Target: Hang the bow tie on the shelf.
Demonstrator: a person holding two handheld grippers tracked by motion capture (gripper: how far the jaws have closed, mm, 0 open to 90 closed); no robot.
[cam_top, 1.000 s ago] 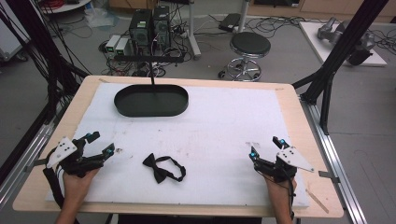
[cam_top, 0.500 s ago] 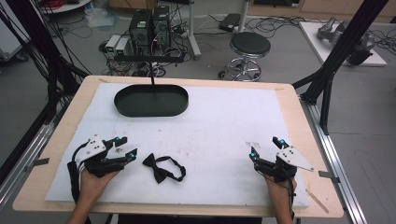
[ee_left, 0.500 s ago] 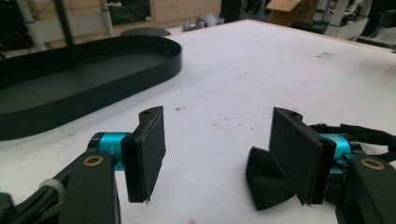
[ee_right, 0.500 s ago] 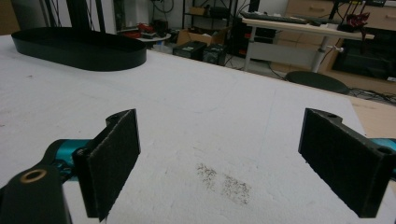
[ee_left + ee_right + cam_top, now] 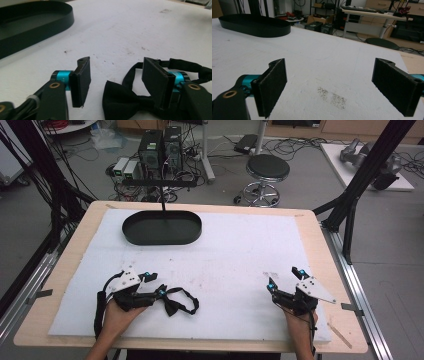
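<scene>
Surface: white foam mat (image 5: 240, 255) over light wooden table (image 5: 320, 245); faint dark specks mid-mat.
Tray: black oval metal tray (image 5: 162, 227) at 11 o'clock, nr far edge.
Bow tie: black fabric bow tie w/ strap (image 5: 176, 304) at 7 o'clock, touching the left gripper (image 5: 156, 285).
L jaws: apart, tie knot betw. them, not clenched.
Right gripper (image 5: 282, 279): 5 o'clock, jaws wide apart, holding nothing.
Room: black round stool (image 5: 267, 168), PC towers (image 5: 161, 147), cables on floor beyond far edge.
Open space: mat centre and 1–3 o'clock bare.

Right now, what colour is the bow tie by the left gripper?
Plain black, with no pattern. The bow tie shows best in the left gripper view.
</scene>
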